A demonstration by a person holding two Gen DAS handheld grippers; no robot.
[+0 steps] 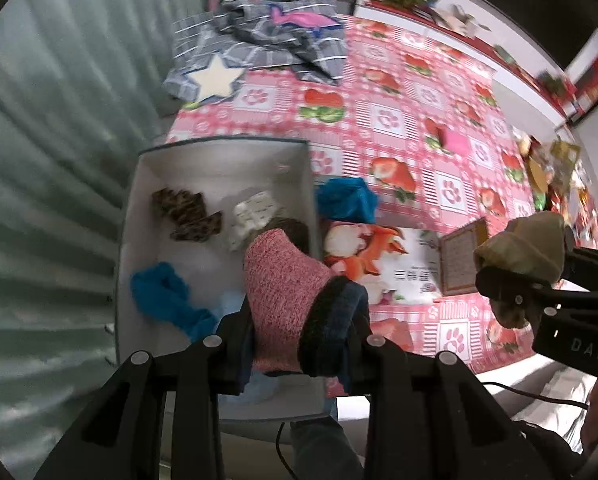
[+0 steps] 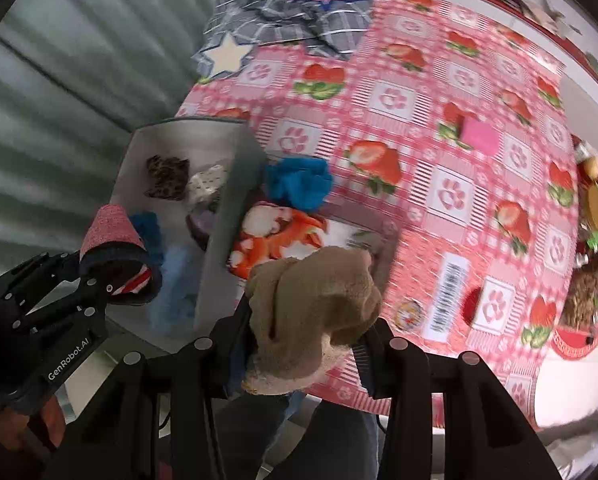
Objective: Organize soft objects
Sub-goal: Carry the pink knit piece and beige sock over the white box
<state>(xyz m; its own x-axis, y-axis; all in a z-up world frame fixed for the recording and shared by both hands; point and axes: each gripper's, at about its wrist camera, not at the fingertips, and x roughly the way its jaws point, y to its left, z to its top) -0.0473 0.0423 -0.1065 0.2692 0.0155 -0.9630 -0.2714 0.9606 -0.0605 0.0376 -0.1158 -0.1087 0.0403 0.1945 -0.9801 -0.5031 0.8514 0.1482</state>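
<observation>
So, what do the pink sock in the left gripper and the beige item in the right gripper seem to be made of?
The pink speckled sock with a dark cuff, clamped by the left gripper, looks like thick knitted yarn, matte and fuzzy: its marled surface suggests this. The beige crumpled cloth item, held in the right gripper, looks like soft fleece or terry, matte; blur leaves the weave unclear.

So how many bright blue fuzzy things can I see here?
2. One blue bundle lies inside the grey box, near its left wall. The other blue bundle sits on the tablecloth just outside the box's right wall. More could hide under the held pink sock.
</observation>
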